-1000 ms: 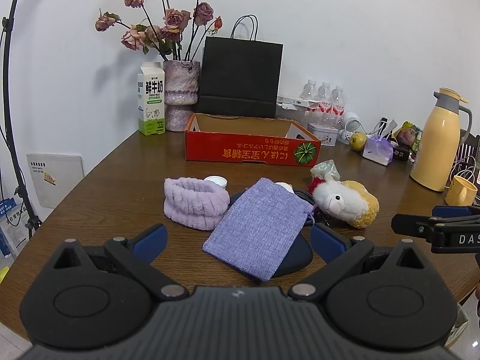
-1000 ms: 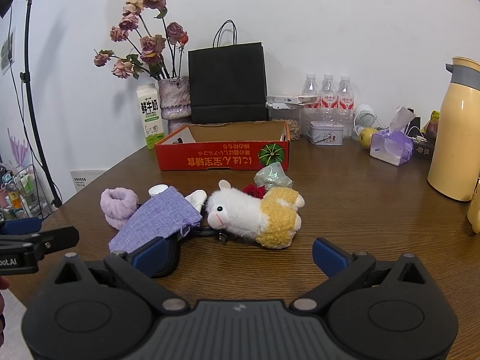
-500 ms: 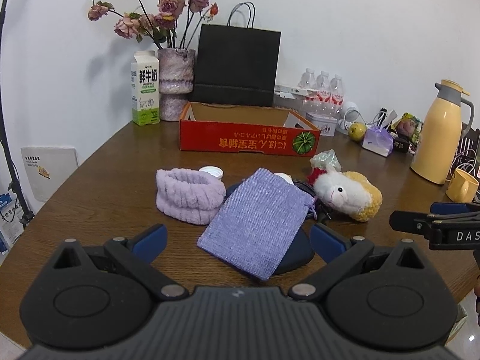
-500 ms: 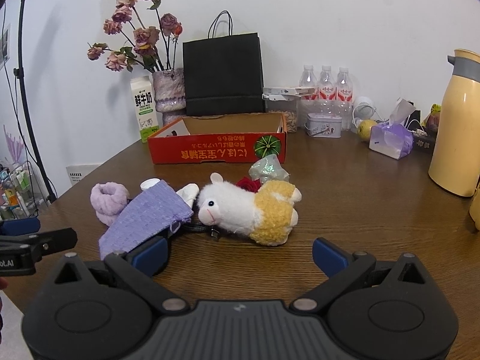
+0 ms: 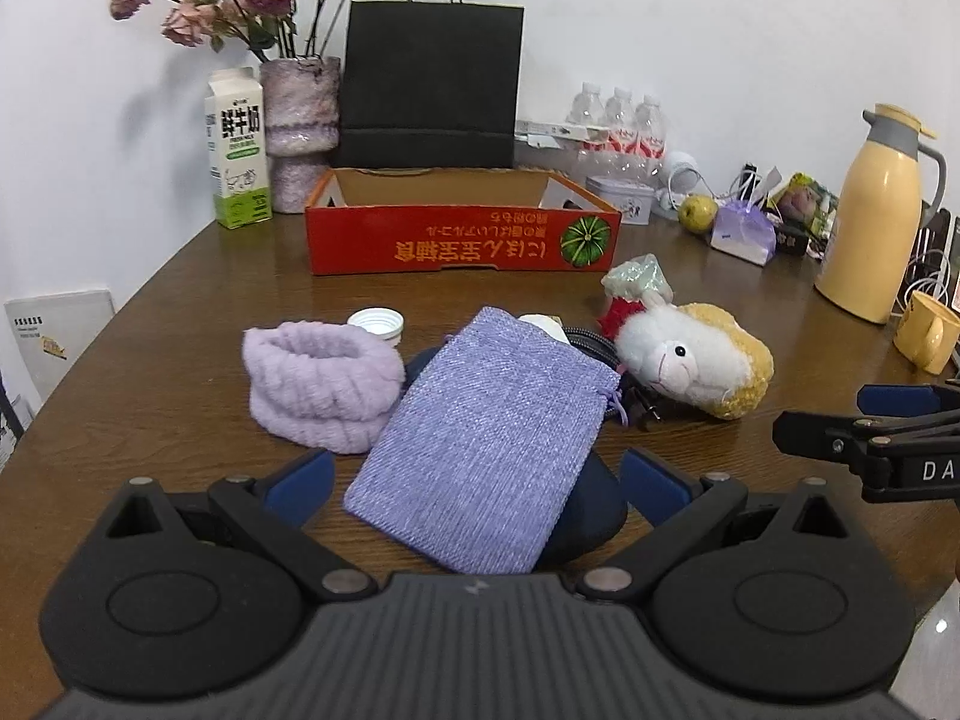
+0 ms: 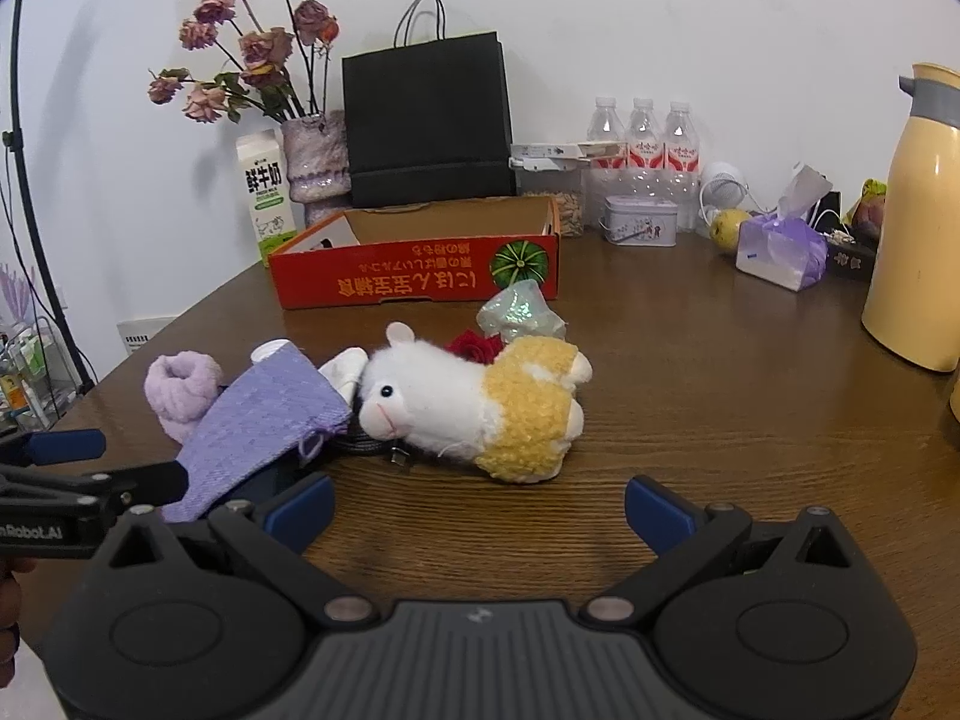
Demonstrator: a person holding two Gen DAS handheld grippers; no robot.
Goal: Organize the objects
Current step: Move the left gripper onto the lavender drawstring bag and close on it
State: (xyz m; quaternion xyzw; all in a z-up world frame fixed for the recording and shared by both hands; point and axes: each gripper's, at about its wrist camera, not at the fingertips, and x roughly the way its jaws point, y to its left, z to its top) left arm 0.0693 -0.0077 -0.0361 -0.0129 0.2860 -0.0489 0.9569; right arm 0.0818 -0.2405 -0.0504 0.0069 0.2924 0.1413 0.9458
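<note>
While both tools hover low over the brown wooden surface, the left hand-held gripper sits at the bottom of its view w/ blue pads spread wide, holding nothing; the purple woven pouch lies between them in the lower centre, resting on a dark blue case. Left of the pouch, touching it, is a fluffy lilac headband, and a white bottle cap sits just behind that. Right of centre lies the plush alpaca, white head, yellow body, on its side, w/ a red rose in iridescent wrap just behind. The red cardboard tray stands in the upper centre, open top; nothing can be made out in it from here. Behind it, a black paper bag, a vase of dried roses and a milk carton at upper left. Far right: a yellow thermos and a yellow mug. The right hand-held gripper is likewise wide open and empty at the bottom of its own view, the alpaca just beyond its pads at centre, the pouch at centre-left. In the left view the right tool pokes in at the right edge; in the right view the left one shows at lower left.
</note>
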